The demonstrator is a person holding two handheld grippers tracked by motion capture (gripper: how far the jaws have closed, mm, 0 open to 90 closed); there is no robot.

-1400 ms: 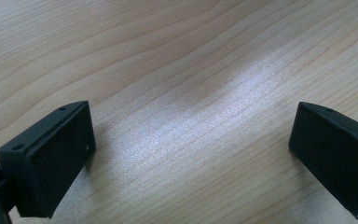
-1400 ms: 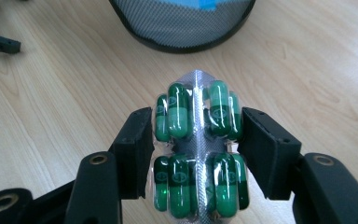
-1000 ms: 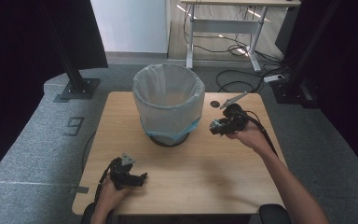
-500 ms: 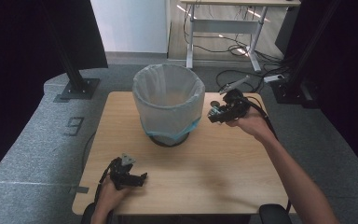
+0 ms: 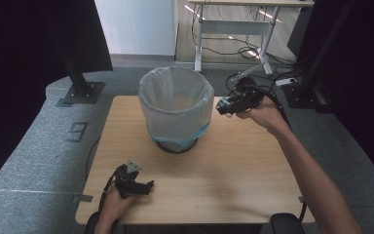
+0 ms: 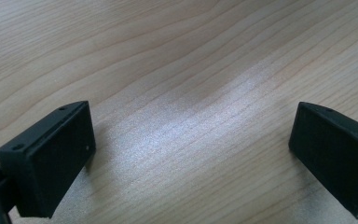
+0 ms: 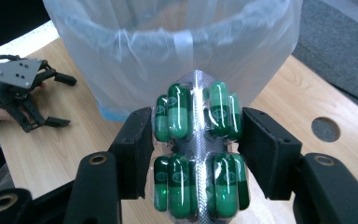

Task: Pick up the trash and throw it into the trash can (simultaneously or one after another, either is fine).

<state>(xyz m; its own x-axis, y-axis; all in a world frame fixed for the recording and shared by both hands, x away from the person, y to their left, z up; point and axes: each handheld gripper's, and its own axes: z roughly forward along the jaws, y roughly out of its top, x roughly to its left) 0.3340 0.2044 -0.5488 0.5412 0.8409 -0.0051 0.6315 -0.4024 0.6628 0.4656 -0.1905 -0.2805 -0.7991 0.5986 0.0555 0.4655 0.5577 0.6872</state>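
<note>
A blister pack of green capsules [image 7: 196, 149], folded along its silver middle, is clamped between the jaws of my right gripper [image 7: 193, 140]. That right gripper [image 5: 224, 108] is raised beside the right rim of a bin [image 5: 176, 108] lined with a translucent bag [image 7: 168, 51]. My left gripper [image 5: 146, 186] rests low near the table's front left edge. In the left gripper view its fingers [image 6: 51, 158] stand wide apart over bare wood, holding nothing. The left gripper [image 7: 42, 100] also appears far off in the right gripper view.
The wooden table [image 5: 224, 170] has a round cable hole [image 7: 325, 129] near its back right corner. Grey carpeted floor [image 5: 24, 141] surrounds it. Black stand bases [image 5: 80, 92] sit behind the table on both sides, with cables and a white desk frame [image 5: 233, 29] farther back.
My right gripper rose from the table's right side and moved up toward the bin's rim with the capsule pack. The left gripper stayed in place.
</note>
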